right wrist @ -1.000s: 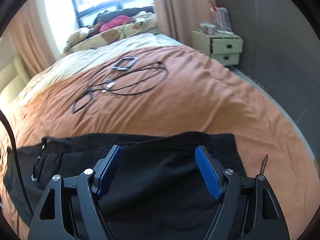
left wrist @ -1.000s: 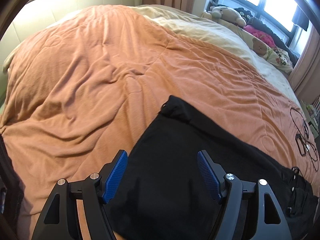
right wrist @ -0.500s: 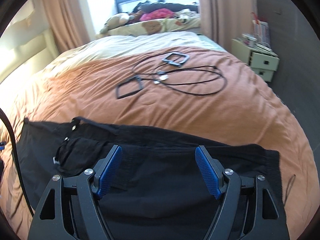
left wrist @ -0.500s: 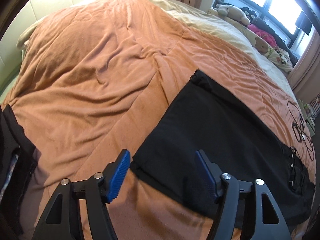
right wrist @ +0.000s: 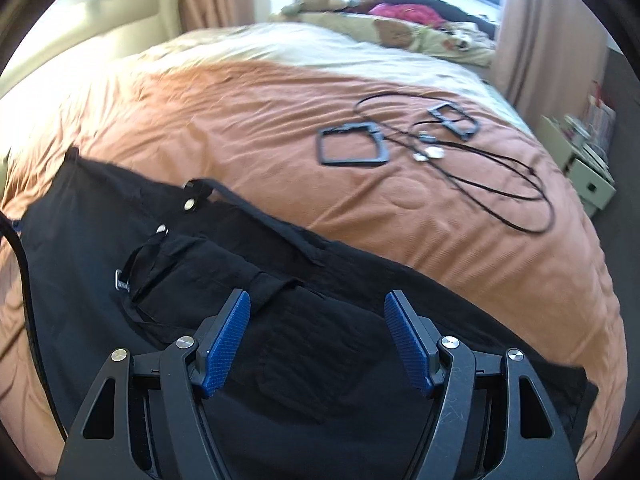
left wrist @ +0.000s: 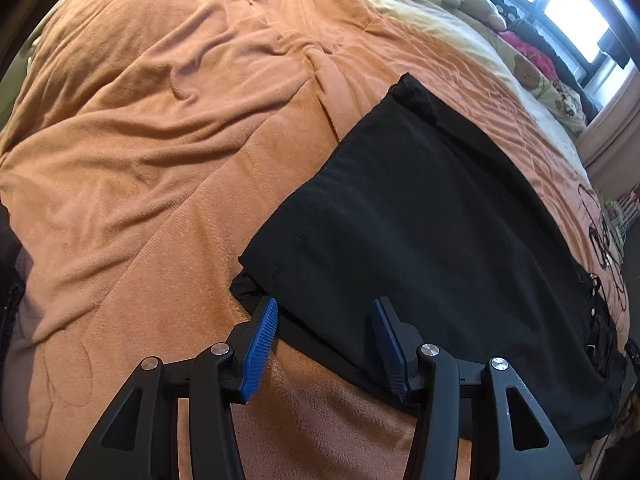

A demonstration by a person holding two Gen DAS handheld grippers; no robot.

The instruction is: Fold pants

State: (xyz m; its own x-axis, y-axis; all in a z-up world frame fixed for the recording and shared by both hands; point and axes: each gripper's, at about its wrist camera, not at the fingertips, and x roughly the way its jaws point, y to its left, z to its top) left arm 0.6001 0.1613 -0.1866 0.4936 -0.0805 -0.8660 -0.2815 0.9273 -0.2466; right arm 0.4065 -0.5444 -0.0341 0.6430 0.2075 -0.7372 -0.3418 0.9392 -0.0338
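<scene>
Since a second ago both views have shifted: the left gripper [left wrist: 324, 338] has sunk from over the middle of the black pants [left wrist: 420, 240] to their near hem corner, and the right gripper [right wrist: 316, 336] has swept sideways and rolled, so the waistband snaps now lie up and to its left.

Taking the pants as landmark: they lie flat, apparently already doubled leg on leg, across the near part of the orange blanket [left wrist: 160, 140]. At their hem end, the left gripper tilts steeply down, its jaws about half apart and closing, with the hem edge between the blue pads but not yet pinched. At their waist end, the right gripper slants down less steeply over the pocket area, its jaws wide and narrowing slightly, holding nothing.

The likely slip at the hem: a lower layer peeks out beside the top one, so the closing pads could catch only one layer, or bite the plush blanket as well, and the fold would drag askew. At the waist end, a loose strap [right wrist: 272, 224] and belt loop could snag a finger. Beyond the pants' far edge, the black cords and frames [right wrist: 440, 144] lie well apart, though a wide swing could carry fabric onto them.
</scene>
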